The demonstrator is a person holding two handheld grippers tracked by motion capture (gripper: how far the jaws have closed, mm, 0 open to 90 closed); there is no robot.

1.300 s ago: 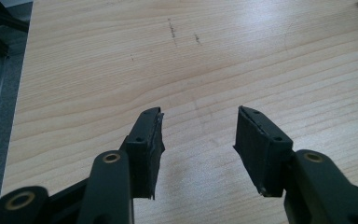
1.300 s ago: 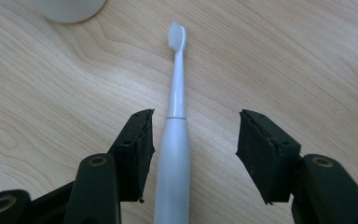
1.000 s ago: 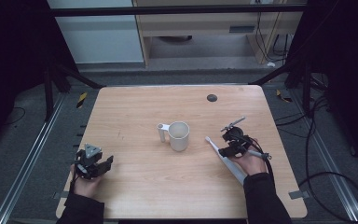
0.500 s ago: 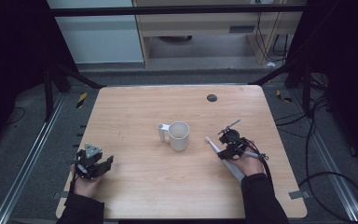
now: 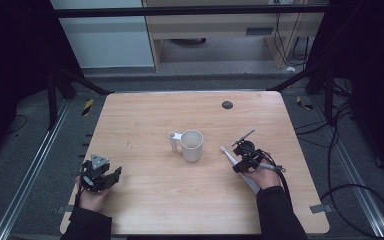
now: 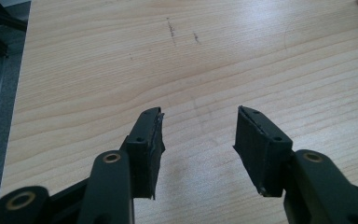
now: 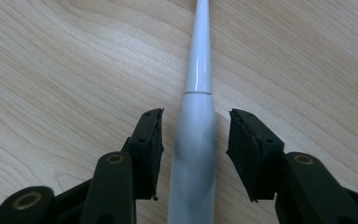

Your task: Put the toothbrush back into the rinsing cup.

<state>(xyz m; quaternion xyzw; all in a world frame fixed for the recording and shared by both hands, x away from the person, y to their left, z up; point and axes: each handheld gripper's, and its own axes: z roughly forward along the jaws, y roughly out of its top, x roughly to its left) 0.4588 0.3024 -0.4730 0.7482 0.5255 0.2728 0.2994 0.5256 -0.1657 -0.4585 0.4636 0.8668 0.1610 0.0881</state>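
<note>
A white mug [image 5: 191, 145] stands upright in the middle of the wooden table [image 5: 145, 120], its handle to the left. A slim white stick-like tool [image 7: 196, 116] lies flat to the mug's right, its tip [image 5: 223, 149] toward the mug. My right gripper [image 7: 195, 122] [image 5: 241, 159] is open and low over the tool, one jaw on each side of its thicker body, not closed on it. My left gripper [image 6: 199, 122] [image 5: 100, 175] rests open near the table's front left edge, with bare wood between its fingers.
A small dark round spot [image 5: 227, 105] sits near the table's far edge. Black cables [image 5: 340, 150] trail over the floor at the right, and a metal rail [image 5: 35, 165] runs along the left side. A cabinet stands beyond the far edge.
My right gripper has moved toward the front and left, down over the white tool, so its jaws now straddle it. The left gripper and the mug have stayed put.
</note>
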